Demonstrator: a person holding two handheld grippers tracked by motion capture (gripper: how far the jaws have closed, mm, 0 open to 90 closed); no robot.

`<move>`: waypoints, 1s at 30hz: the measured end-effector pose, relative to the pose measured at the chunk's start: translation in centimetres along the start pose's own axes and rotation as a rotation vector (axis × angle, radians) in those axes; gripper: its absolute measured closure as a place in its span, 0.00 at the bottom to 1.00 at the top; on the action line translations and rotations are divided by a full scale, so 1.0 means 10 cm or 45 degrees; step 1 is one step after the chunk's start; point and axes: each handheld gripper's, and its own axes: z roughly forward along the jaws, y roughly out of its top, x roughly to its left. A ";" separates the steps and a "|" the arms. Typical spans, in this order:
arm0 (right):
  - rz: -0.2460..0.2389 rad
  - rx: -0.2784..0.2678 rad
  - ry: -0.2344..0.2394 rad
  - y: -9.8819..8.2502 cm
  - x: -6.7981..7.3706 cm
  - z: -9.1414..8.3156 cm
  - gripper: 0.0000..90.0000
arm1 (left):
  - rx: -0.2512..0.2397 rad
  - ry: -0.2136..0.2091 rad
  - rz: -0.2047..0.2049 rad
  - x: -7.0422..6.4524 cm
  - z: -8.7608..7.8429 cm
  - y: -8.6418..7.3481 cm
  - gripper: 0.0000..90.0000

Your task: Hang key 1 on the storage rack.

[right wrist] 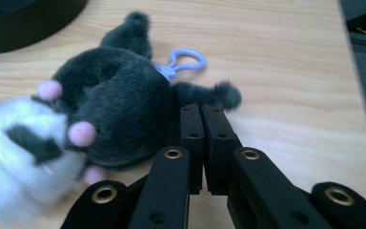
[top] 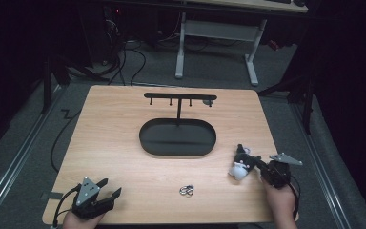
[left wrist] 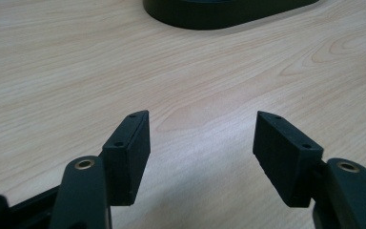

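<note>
Black and white, the plush toy (right wrist: 109,105) lies on the wooden surface (top: 114,138) near the right edge, its long axis slanting from the pale head toward the stand's tray (top: 177,137), with a lilac clip (right wrist: 183,61) at its far end; no writing can be read on anything. The right tool (right wrist: 202,112) rests just beside the toy with its jaws pressed together, whether pinching fur I cannot tell. The left tool (left wrist: 202,138) sits at the near left corner, jaws wide apart over bare wood, and a small metal ring (top: 186,190) lies between the two tools.

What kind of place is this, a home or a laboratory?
Probably a laboratory or recording workspace, not a home: a bare wooden table stands in a dark room, loose cables run over the grey floor behind it, and metal rails run along the floor beside it.
</note>
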 end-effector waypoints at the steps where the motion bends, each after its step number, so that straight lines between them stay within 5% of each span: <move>1: -0.010 -0.002 0.018 0.02 0.03 0.03 0.98 | -0.004 0.010 -0.003 0.00 -0.03 -0.02 0.42; 16: -0.086 0.003 0.215 0.21 0.29 0.23 1.00 | -0.017 0.070 -0.052 0.07 -0.28 -0.15 0.42; 24: -0.104 -0.033 0.172 0.17 0.30 0.13 0.95 | -0.034 0.047 -0.033 0.06 -0.22 -0.08 0.41; 30: -0.046 -0.063 0.147 0.04 0.19 -0.03 0.86 | -0.052 0.024 -0.010 0.02 -0.09 0.03 0.40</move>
